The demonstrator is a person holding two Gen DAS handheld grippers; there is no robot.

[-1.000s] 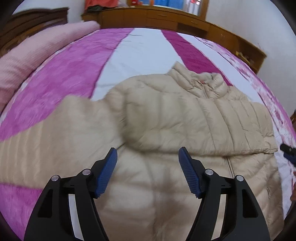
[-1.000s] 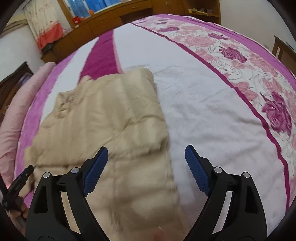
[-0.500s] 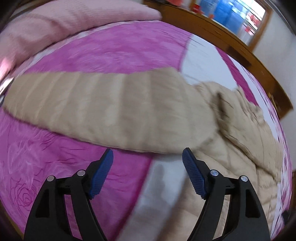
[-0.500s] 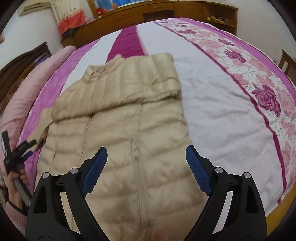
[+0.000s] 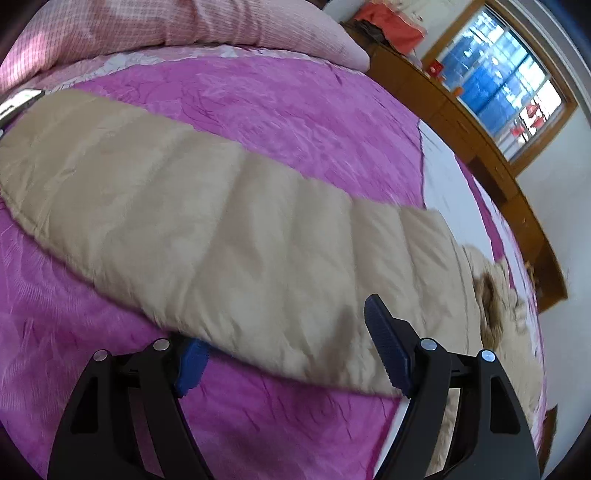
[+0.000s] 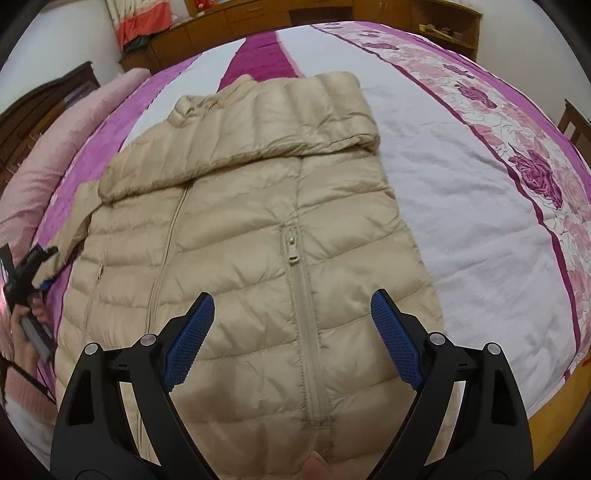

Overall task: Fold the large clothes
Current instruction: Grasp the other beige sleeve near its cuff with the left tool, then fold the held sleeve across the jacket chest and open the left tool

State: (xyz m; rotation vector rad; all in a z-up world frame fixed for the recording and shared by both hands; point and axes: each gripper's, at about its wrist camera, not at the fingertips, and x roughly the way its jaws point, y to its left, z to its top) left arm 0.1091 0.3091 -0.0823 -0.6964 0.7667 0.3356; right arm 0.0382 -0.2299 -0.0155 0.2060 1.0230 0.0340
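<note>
Lying flat on the bed (image 6: 461, 192), the beige puffer jacket (image 6: 240, 236) runs lengthwise along the bedspread's stripes: its collar (image 6: 192, 107) points toward the wooden cabinet (image 6: 258, 18) at the far side, and its hem comes toward the right wrist camera. The front faces up, with the main zipper (image 6: 166, 251) running along that same long axis. One sleeve (image 6: 258, 125) is folded across the chest, crosswise to the zipper, its cuff end reaching toward the pink bolster (image 6: 55, 147) side. The other sleeve (image 5: 207, 229) stretches out sideways from the body, over the magenta stripe (image 5: 295, 110) on the bolster side of the jacket, its long axis roughly at right angles to the jacket's.

The left gripper (image 5: 284, 343) sits at this outstretched sleeve, near where it joins the body. Its jaws stand apart and have just been opening; one blue pad (image 5: 192, 360) is partly hidden under the sleeve's near edge, the other pad (image 5: 388, 350) stands above the fabric, so the sleeve lies between them without being pinched. In the right wrist view the same gripper shows at the sleeve's edge, held by a hand (image 6: 22, 332).

The right gripper (image 6: 291, 332) hovers over the jacket's lower front, jaws wide apart, with a zipped pocket (image 6: 299, 295) seen between its pads and nothing gripped.
</note>
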